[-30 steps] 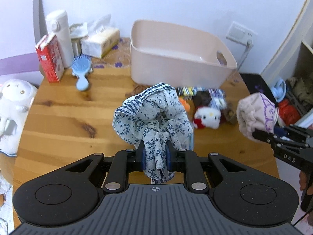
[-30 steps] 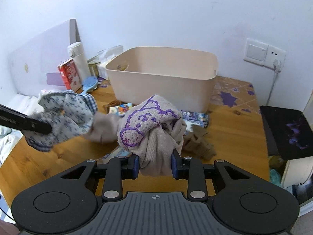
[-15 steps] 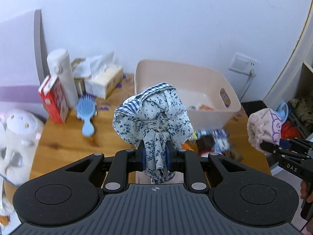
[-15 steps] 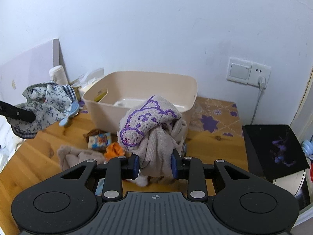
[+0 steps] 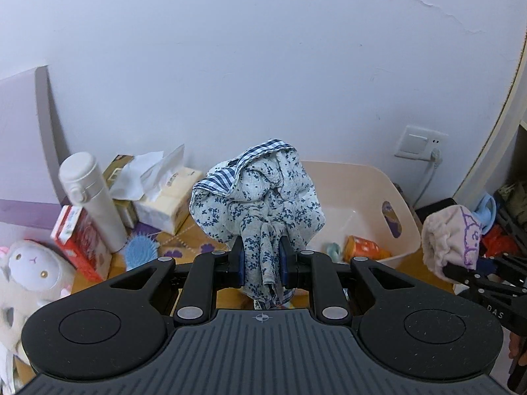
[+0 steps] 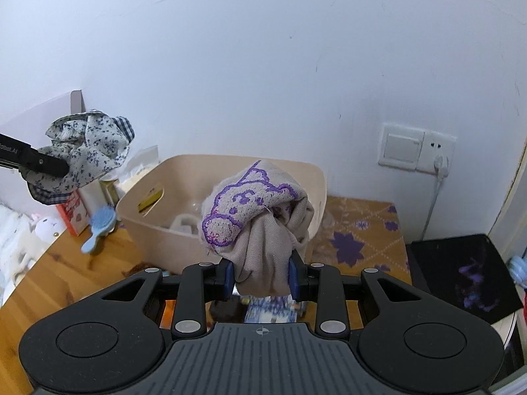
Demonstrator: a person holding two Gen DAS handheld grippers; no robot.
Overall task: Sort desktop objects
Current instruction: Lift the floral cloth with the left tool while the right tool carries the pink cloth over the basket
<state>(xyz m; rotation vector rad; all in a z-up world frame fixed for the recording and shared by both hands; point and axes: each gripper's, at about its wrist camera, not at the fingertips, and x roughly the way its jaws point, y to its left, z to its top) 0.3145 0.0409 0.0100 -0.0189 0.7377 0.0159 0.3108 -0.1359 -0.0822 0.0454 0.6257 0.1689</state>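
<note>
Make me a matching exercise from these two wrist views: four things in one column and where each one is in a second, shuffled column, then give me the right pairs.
Things
1. floral cloth
2. beige cloth with purple bear stitching
3. blue hairbrush
4. orange packet

Places
A. lying on the wooden table
B. clamped in the right gripper
C. inside the beige bin
D. clamped in the left gripper

Pairs: 1-D, 2-B, 3-A, 4-C
</note>
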